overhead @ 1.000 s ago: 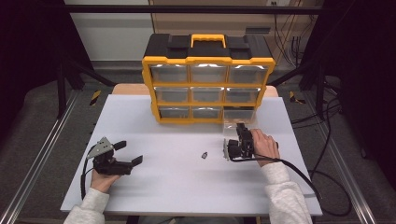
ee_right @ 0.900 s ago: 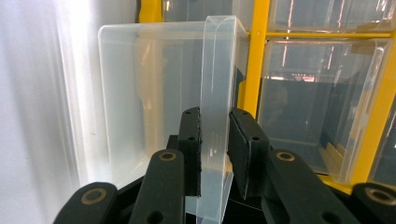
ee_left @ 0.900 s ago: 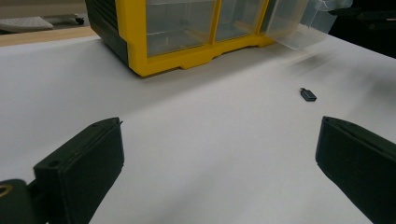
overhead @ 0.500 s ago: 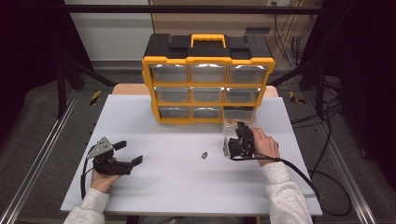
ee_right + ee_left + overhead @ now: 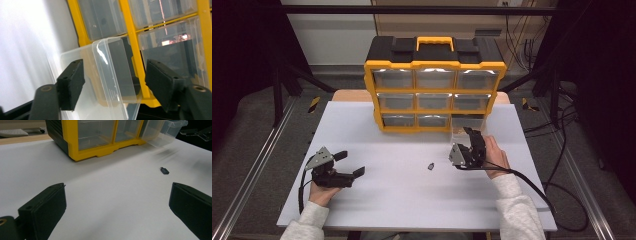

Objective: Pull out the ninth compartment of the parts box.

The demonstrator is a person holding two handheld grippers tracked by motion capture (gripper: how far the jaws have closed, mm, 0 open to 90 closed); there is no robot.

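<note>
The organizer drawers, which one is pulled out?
The bottom right drawer: it juts out from the organizer toward the right gripper, while the other eight sit flush.

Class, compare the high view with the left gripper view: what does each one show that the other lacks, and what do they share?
High view alone: the person's hands, the right gripper at the pulled-out clear drawer, and the organizer's black top and handle.
Left gripper view alone: the left gripper's open jaws close up.
Both: the yellow organizer, the white table, the small dark part.
</note>
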